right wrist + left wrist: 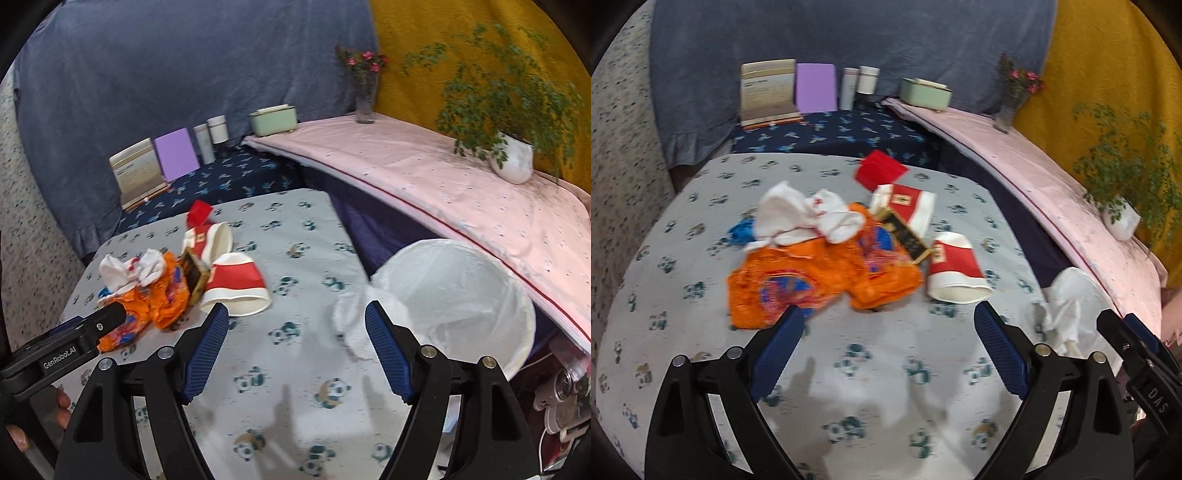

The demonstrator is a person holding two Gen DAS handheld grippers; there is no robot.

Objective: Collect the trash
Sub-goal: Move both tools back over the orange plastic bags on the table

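Here, centre of the left wrist view: a heap of trash on the panda-print cloth (886, 387). Items: orange wrapper (798, 280), crumpled white tissue (809, 218), dark gold-edged packet (908, 238), two red-and-white paper cups (955, 269) on their sides, red card (881, 170) behind. White-lined bin (454, 295) at right of the right wrist view. Left gripper (888, 323): jaws wide apart, empty. Right gripper (297, 321): jaws apart, empty, between cup and bin.
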